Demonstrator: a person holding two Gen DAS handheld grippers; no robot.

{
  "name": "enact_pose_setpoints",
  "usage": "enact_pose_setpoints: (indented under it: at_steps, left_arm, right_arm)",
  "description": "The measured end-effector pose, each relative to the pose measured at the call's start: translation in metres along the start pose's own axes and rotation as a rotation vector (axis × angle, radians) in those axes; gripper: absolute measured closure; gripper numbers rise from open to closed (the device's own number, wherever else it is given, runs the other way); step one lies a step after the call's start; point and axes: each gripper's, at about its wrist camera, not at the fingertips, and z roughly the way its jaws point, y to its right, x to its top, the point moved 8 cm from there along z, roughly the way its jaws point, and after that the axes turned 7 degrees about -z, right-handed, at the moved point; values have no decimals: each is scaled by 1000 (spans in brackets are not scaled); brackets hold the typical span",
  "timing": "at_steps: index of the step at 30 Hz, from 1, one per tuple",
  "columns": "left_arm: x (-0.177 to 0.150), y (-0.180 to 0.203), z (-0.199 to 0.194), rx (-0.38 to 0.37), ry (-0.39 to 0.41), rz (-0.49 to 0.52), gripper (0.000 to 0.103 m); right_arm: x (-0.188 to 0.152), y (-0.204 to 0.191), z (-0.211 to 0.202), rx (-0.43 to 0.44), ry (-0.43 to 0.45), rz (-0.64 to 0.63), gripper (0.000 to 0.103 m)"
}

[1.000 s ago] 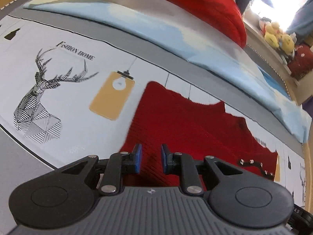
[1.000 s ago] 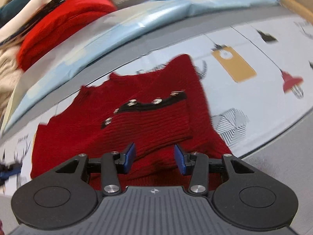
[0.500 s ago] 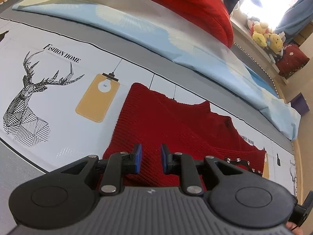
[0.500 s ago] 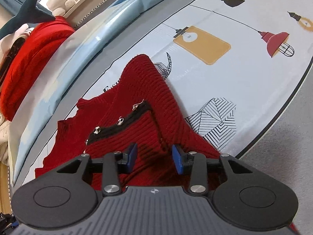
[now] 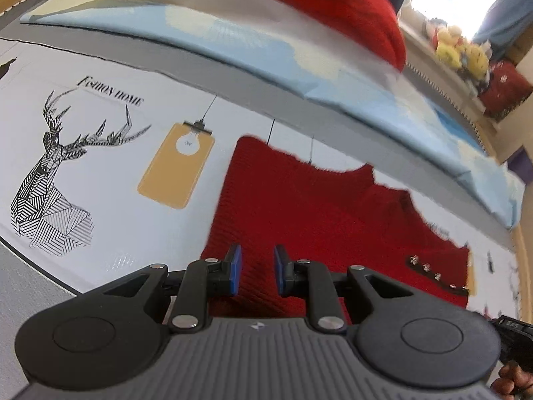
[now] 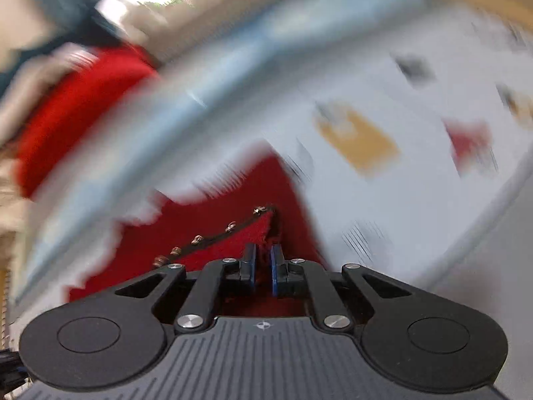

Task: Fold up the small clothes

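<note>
A small red knit sweater (image 5: 309, 206) lies flat on the printed bed sheet (image 5: 100, 173). A black strip with metal studs (image 5: 436, 276) crosses its right part. My left gripper (image 5: 255, 270) hovers over the sweater's near left edge, its blue pads a little apart and nothing between them. In the blurred right wrist view, my right gripper (image 6: 262, 263) is shut on a fold of the red sweater (image 6: 200, 233) just below the studded strip (image 6: 213, 236), lifting that corner.
A light blue folded quilt (image 5: 266, 53) runs along the far side, with a red knit pile (image 5: 326, 3) on top. Yellow plush toys (image 5: 459, 50) sit on a ledge at the back right. The sheet shows a deer print (image 5: 50, 173) on the left.
My right gripper has closed on the sweater near the studded strip and is moving fast, blurring its view. My left gripper has stayed open over the sweater's left edge.
</note>
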Motion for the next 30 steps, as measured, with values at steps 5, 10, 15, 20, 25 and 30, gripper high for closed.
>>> enact_pose_setpoints:
  at_steps: [5,10,15,20,25,30]
  left_arm:
    - [-8,-22,27,57,-76,-3,82]
    - [-10,-30,25,67,-78,11,73]
    - [-10,-26,19,67,-23,105,73]
    - [-25,-32,12,103,-81,112,74]
    - [-18,8,-72,-11,154,268,73]
    - [-36,19,-150,-44,280,331,73]
  right_arm:
    - [4,-5,-11,3,53,-12,94]
    - [-5,9,4,24,-52,31,84]
    - [1,14,-16,-21,-1,34,84]
    - [16,10,-53,17,68,-22,83]
    - [28,5,-107,-36,195,-204,78]
    - [22,2,-176,10,286,-285,72]
